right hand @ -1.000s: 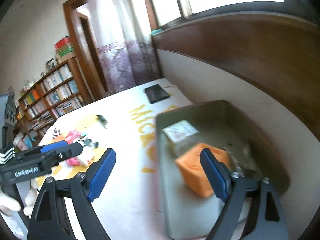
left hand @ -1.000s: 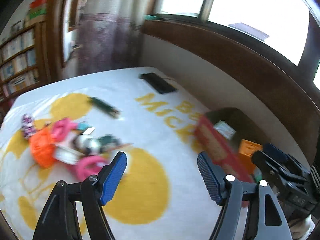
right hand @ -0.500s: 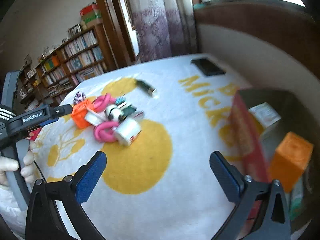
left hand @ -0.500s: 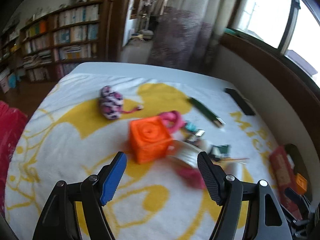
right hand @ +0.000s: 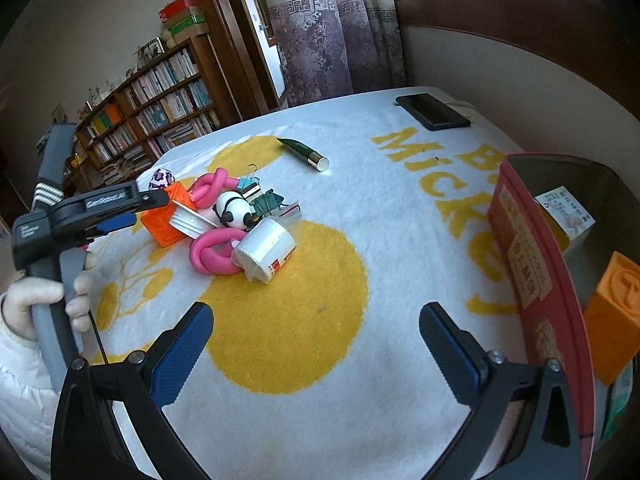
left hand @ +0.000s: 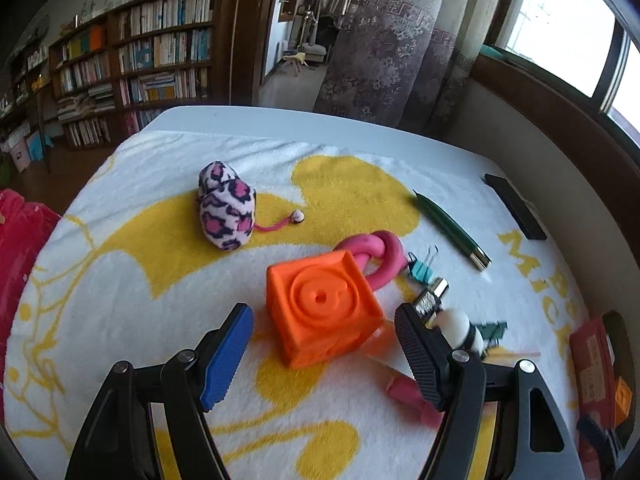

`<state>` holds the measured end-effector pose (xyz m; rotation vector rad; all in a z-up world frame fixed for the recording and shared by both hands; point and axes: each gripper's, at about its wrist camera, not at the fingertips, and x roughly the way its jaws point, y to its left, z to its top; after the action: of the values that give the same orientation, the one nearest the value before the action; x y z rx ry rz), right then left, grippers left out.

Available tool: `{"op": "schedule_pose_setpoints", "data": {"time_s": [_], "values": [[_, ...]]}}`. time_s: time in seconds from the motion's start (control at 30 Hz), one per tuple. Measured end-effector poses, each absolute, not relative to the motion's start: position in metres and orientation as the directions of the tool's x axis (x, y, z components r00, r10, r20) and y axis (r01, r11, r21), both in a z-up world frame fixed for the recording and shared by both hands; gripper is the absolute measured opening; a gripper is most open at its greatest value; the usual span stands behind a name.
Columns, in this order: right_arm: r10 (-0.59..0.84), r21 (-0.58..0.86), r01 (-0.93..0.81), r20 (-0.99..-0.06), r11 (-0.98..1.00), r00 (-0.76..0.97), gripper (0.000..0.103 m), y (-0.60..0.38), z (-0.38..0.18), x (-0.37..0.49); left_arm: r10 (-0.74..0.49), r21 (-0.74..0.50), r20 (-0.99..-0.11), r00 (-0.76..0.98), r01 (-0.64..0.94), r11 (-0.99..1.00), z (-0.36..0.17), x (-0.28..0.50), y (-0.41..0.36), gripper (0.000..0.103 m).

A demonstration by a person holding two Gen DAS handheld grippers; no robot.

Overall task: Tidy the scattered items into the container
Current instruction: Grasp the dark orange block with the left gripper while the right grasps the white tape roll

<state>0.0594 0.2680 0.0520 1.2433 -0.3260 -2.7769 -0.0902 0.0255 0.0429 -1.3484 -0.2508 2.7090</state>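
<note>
An orange cube [left hand: 324, 308] sits on the yellow-and-white towel [left hand: 132, 280]; my left gripper [left hand: 322, 314] stands open with a finger on each side of it, pads clear. Around the cube lie a pink foam twist [left hand: 380, 252], a teal binder clip [left hand: 420, 268], a panda figure [left hand: 456, 324], a green pen [left hand: 448, 224] and a leopard plush mouse [left hand: 228, 208]. My right gripper [right hand: 316, 316] hangs wide open and empty over the towel, left of the red box [right hand: 528, 264]. Inside the box are a second orange cube [right hand: 616, 312] and a white packet [right hand: 566, 216]. A white tape roll [right hand: 264, 248] lies in the pile.
A black phone [right hand: 432, 111] lies at the towel's far right corner. A wall with wood panelling runs behind the box. A gloved hand [right hand: 48, 300] holds the left gripper's handle. Bookshelves [left hand: 140, 64] and a curtain [left hand: 380, 40] stand beyond the table.
The left gripper swung away from the box and down to the pile, now straddling the orange cube. The right gripper opened wider, leaving the second cube in the box, and drew back over the towel.
</note>
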Motion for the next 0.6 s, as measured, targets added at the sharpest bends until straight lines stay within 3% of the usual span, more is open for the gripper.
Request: {"op": "schedule_pose_setpoints", "data": {"time_s": [0.37,0.57,0.6], "values": [[-0.156,0.187,0.023,-0.735,-0.982,-0.66,0.103,0.258,0.049,0.052,0.137,-0.173,-0.817,-0.56,0.012,-0.985,0.017,-0.12,0.028,0.075],[-0.164,0.166,0.06,-0.736,-0.984,-0.657,0.103,0.247,0.049,0.045,0.171,-0.181,-0.81,-0.561,-0.038,-0.983,0.02,-0.114,0.025,0.068],[-0.167,0.163,0.068,-0.733,-0.984,-0.659,0.103,0.246,0.05,0.044,0.181,-0.187,-0.807,-0.562,-0.047,-0.981,0.021,-0.112,0.024,0.061]]}}
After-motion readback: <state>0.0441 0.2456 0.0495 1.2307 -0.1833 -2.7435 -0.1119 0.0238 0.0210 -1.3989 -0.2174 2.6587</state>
